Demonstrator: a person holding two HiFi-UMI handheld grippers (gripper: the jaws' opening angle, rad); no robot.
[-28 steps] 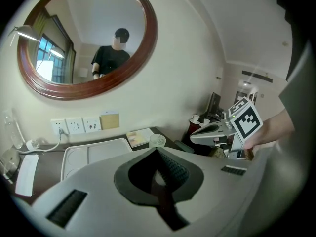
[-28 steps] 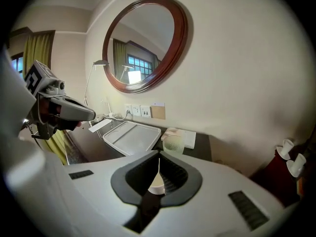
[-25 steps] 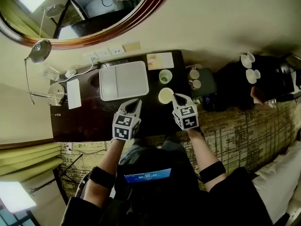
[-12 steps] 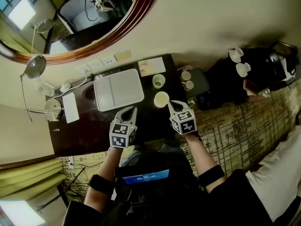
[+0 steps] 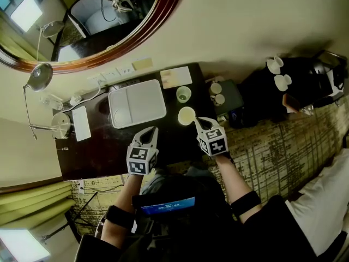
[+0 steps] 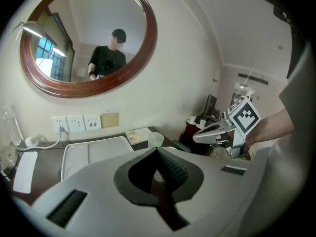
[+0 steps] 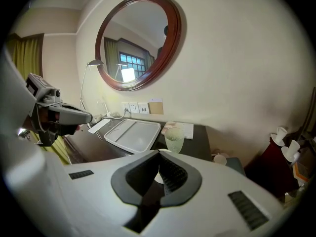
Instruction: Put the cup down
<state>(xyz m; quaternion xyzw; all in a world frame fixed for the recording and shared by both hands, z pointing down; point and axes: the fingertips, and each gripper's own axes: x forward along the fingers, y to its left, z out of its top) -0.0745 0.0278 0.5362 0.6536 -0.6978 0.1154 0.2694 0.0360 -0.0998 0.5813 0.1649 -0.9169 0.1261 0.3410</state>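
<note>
A round mirror (image 5: pixel 92 21) in a dark wooden frame hangs on the wall above a dark table (image 5: pixel 103 143). At the table's left end stands a desk lamp (image 5: pixel 39 76), with a flat white slab (image 5: pixel 82 123) lying near it. Next along, an empty white tray (image 5: pixel 136 103) sits against the wall side, below a row of sockets (image 5: pixel 112 73). The left tool (image 5: pixel 152 130) hovers just in front of the tray over bare table; its jaws are pressed together with nothing between them (image 6: pixel 159 157). To the right of the tray a pale card (image 5: pixel 175 76) lies flat, and a green cup (image 5: pixel 184 94) stands upright beside it. A pale cup (image 5: pixel 186 115) sits on the table just in front of the green one. The right tool (image 5: pixel 197 120) has its tip at this pale cup's near edge; its jaws are closed together (image 7: pixel 159 158), and whether they touch the rim I cannot tell. Further right a low side stand (image 5: pixel 232 97) carries two small cups (image 5: pixel 217 87), and two white cups (image 5: pixel 277 72) sit on a dark unit at the far right
</note>
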